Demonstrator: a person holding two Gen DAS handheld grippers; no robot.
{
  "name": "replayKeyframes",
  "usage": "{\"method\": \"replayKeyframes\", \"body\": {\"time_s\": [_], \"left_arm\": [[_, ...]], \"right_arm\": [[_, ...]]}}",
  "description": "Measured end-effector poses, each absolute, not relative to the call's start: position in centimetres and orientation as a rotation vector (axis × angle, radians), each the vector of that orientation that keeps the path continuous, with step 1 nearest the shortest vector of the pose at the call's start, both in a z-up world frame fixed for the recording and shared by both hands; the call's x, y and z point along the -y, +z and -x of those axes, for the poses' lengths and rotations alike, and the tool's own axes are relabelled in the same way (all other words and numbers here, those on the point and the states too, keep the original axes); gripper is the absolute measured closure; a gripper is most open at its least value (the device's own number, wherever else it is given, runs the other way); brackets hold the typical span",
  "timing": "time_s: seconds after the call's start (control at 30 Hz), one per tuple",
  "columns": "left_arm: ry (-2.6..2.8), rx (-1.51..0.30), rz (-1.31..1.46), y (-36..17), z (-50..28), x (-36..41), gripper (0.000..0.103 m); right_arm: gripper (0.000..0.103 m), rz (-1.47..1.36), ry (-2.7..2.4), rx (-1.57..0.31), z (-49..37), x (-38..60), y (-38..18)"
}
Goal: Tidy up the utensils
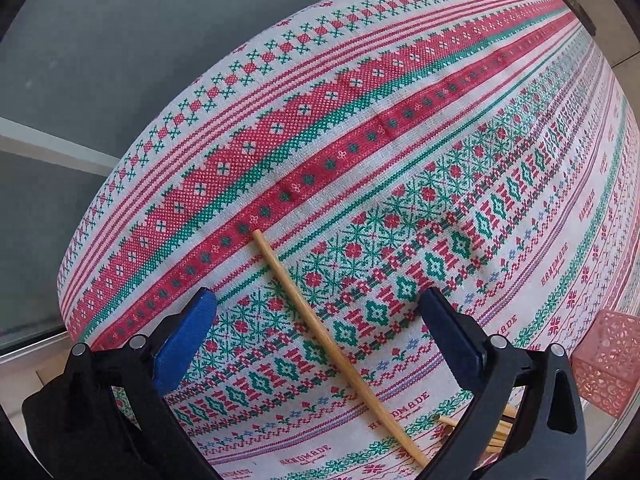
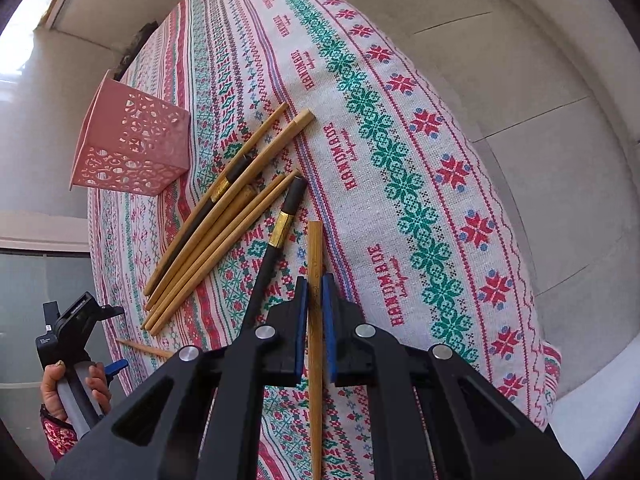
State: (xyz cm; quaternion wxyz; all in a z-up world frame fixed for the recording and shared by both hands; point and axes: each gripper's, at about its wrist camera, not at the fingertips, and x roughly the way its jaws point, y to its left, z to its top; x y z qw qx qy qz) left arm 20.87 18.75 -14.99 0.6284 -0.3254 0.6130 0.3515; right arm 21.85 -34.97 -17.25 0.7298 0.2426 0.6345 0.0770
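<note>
Hovering with jaws spread, the left gripper [image 1: 316, 320] straddles a bamboo chopstick [image 1: 320, 328] lying on the surface [image 1: 400, 80]; right of the pink basket [image 2: 132, 144] and loose chopsticks [image 2: 224, 220], the right gripper [image 2: 315, 312] pinches another chopstick [image 2: 315, 248]

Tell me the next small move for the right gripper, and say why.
Probably carry it toward the pink basket and drop the stick in. The right gripper is already shut on a bamboo chopstick, and the basket stands upright past the loose pile of chopsticks on the tablecloth.
</note>
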Motion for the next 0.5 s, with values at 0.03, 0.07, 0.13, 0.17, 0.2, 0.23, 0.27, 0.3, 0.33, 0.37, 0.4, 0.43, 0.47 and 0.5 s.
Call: {"method": "replayKeyframes", "body": {"time_s": [0.03,0.07,0.13,0.17,0.2,0.23,0.27,0.3,0.33,0.37,0.4,0.43,0.47,0.5], "left_arm": [[0.795,-1.4,0.724,-15.0,-21.1,-19.0,0.006],[0.783,-1.393,0.702,-15.4,-21.5,-19.6,0.006],[0.763,-1.369,0.657,-15.3,-22.4,-19.5,0.009],[0.746,-1.35,0.621,-14.9,-22.6,-19.3,0.019],[0.721,-1.337,0.583,-14.5,-23.6,-19.1,0.036],[0.695,-1.327,0.549,-14.0,-24.0,-18.6,0.047],[0.668,-1.329,0.528,-13.7,-24.4,-18.2,0.062],[0.655,-1.333,0.522,-13.6,-24.7,-18.1,0.068],[0.65,-1.33,0.524,-13.5,-24.8,-18.1,0.07],[0.643,-1.32,0.524,-13.4,-24.8,-18.1,0.079],[0.617,-1.301,0.516,-13.3,-24.8,-18.1,0.09],[0.591,-1.289,0.508,-13.2,-24.7,-18.0,0.091],[0.557,-1.274,0.507,-13.1,-24.5,-18.0,0.093],[0.525,-1.262,0.51,-13.1,-24.3,-17.9,0.096]], "right_arm": [[0.095,-0.533,0.168,-1.396,-21.9,34.8,-17.3],[0.095,-0.535,0.169,-1.395,-21.8,34.9,-17.3],[0.096,-0.539,0.168,-1.393,-21.7,34.9,-17.3],[0.096,-0.542,0.165,-1.392,-21.7,34.7,-17.4],[0.096,-0.544,0.162,-1.392,-21.7,34.7,-17.4],[0.096,-0.544,0.159,-1.391,-21.6,34.8,-17.4],[0.095,-0.542,0.156,-1.39,-21.6,34.8,-17.4],[0.095,-0.541,0.151,-1.389,-21.6,34.7,-17.4],[0.095,-0.543,0.147,-1.389,-21.6,34.7,-17.4],[0.095,-0.546,0.143,-1.388,-21.5,34.7,-17.4],[0.095,-0.55,0.139,-1.387,-21.5,34.7,-17.4],[0.095,-0.551,0.135,-1.385,-21.5,34.7,-17.4],[0.095,-0.55,0.131,-1.384,-21.5,34.7,-17.4],[0.095,-0.548,0.127,-1.383,-21.5,34.6,-17.3]]}}
